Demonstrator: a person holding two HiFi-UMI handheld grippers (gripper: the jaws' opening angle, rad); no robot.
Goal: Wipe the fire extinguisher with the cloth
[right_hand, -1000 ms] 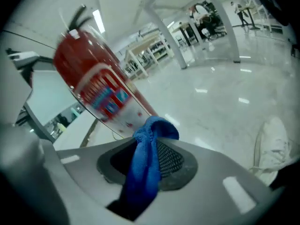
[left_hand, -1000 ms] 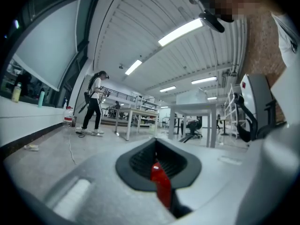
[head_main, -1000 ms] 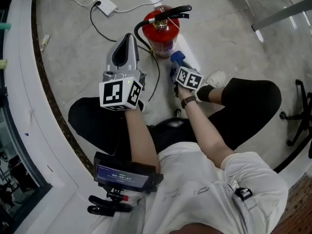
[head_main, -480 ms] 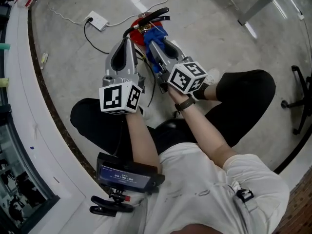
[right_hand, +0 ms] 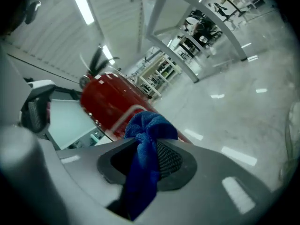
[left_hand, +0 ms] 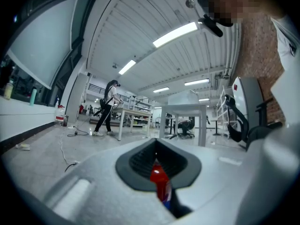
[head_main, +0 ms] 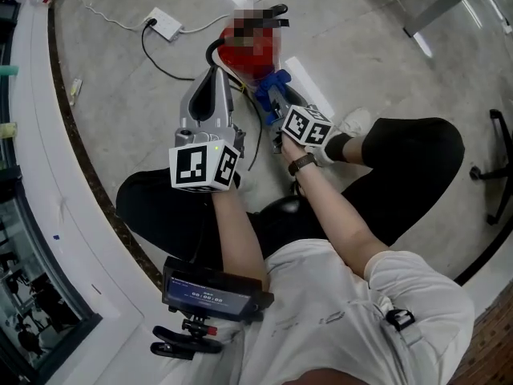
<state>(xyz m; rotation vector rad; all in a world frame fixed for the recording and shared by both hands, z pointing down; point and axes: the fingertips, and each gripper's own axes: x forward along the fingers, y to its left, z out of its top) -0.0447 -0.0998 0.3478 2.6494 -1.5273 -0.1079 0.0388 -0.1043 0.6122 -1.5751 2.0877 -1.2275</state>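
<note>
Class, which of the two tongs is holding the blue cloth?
The right tongs: the cloth is pinched in their jaws, beside the extinguisher. The left tongs hold no cloth.

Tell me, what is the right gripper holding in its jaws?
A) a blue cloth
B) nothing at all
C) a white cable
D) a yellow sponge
A: in the right gripper view, the right gripper has its jaws closed on a bunched blue cloth, with the red fire extinguisher just beyond it.
</note>
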